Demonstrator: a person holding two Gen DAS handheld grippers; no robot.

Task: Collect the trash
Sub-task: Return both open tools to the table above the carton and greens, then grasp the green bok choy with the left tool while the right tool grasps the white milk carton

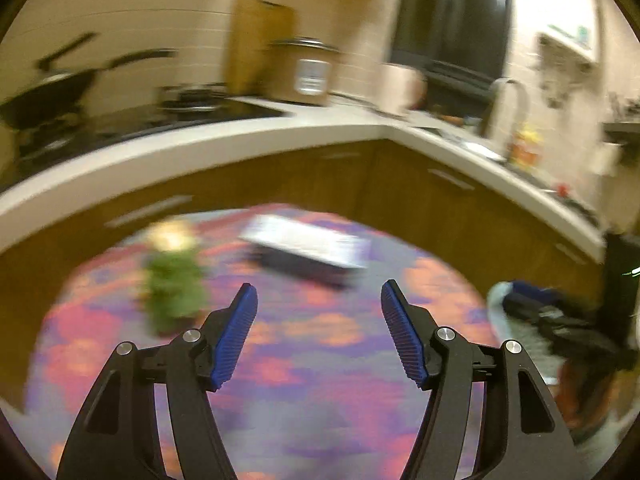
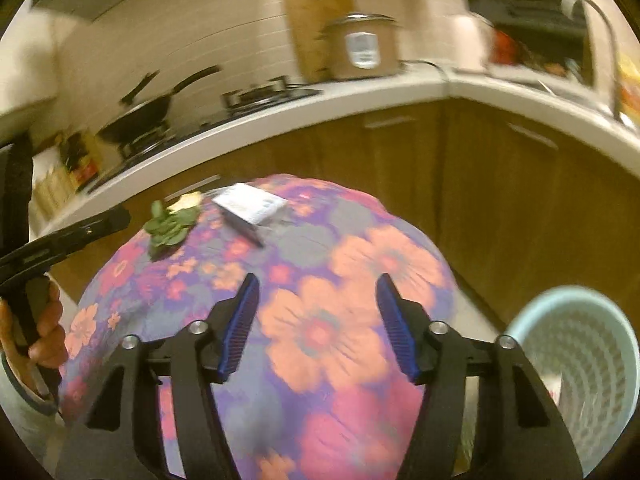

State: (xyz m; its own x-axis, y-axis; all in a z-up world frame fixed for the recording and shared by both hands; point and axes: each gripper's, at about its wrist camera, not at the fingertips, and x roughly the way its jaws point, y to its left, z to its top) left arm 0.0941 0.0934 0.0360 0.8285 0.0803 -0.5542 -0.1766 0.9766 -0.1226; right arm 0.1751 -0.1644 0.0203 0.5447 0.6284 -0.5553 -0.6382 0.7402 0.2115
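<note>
A round table with a flowered cloth (image 1: pixel 320 380) (image 2: pixel 320 340) holds green leafy scraps with a pale piece (image 1: pixel 172 284) (image 2: pixel 172 228) at its far left and a white and dark flat packet (image 1: pixel 308 248) (image 2: pixel 250 208) at the far middle. My left gripper (image 1: pixel 319 332) is open and empty above the cloth, short of both. My right gripper (image 2: pixel 318 320) is open and empty over the table's near part. A pale blue mesh bin (image 2: pixel 576 364) stands on the floor right of the table. The left gripper's body (image 2: pixel 64 240) shows at the left of the right wrist view.
A white L-shaped counter (image 1: pixel 280 136) over brown cabinets (image 2: pixel 480 184) runs behind the table. It carries a wok (image 2: pixel 140 116) on a hob, a rice cooker (image 2: pixel 364 46), a cutting board (image 1: pixel 260 44) and a sink tap (image 1: pixel 508 100). The view is motion blurred.
</note>
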